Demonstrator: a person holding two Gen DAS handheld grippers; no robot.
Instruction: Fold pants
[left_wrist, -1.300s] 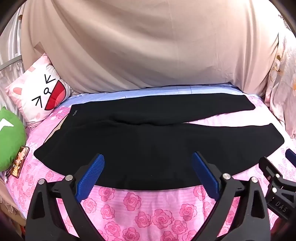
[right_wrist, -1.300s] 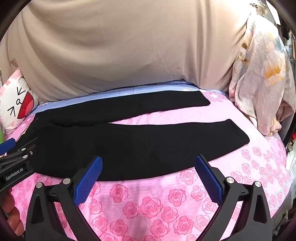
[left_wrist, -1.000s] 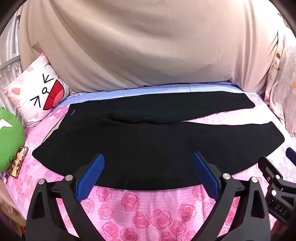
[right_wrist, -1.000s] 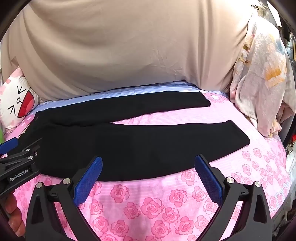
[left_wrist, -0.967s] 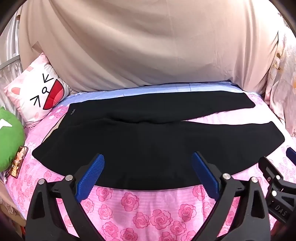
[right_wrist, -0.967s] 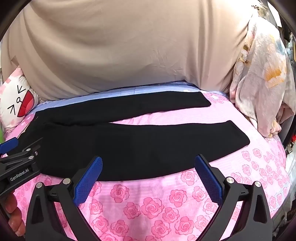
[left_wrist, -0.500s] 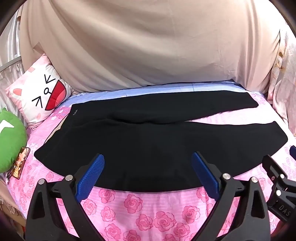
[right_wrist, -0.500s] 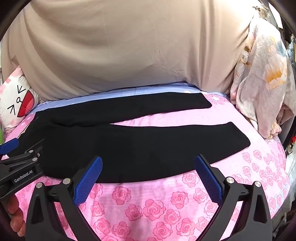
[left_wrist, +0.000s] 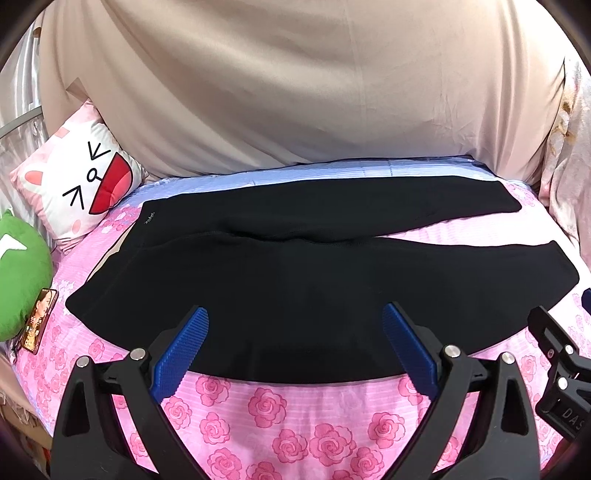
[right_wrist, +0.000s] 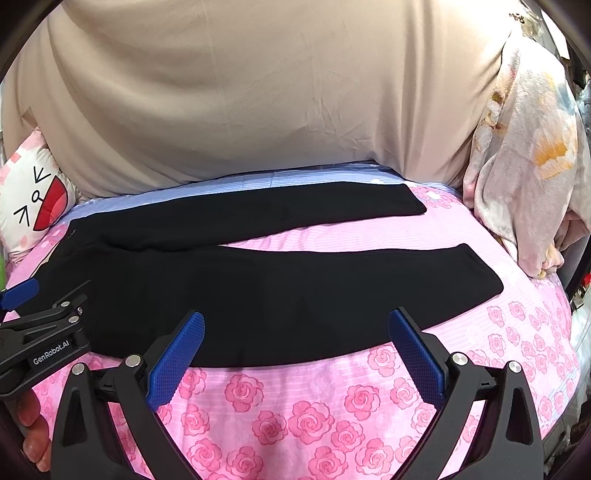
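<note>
Black pants (left_wrist: 295, 266) lie flat on the pink rose bedsheet (left_wrist: 266, 410), waist at the left, two legs spread apart to the right. They also show in the right wrist view (right_wrist: 280, 288). My left gripper (left_wrist: 295, 343) is open and empty, hovering over the near edge of the near leg. My right gripper (right_wrist: 295, 347) is open and empty, above the same near edge, further right. The left gripper also shows in the right wrist view (right_wrist: 22, 295) at the left edge.
A white cat-face pillow (left_wrist: 81, 184) and a green cushion (left_wrist: 18, 273) lie at the left, with a phone (left_wrist: 38, 319) beside them. A beige sheet (left_wrist: 295, 92) hangs behind the bed. A floral blanket (right_wrist: 528, 177) is piled at the right.
Both grippers have drifted slightly back and up; the pants sit a little lower in both views. Nothing was grasped, and the pants have not moved.
</note>
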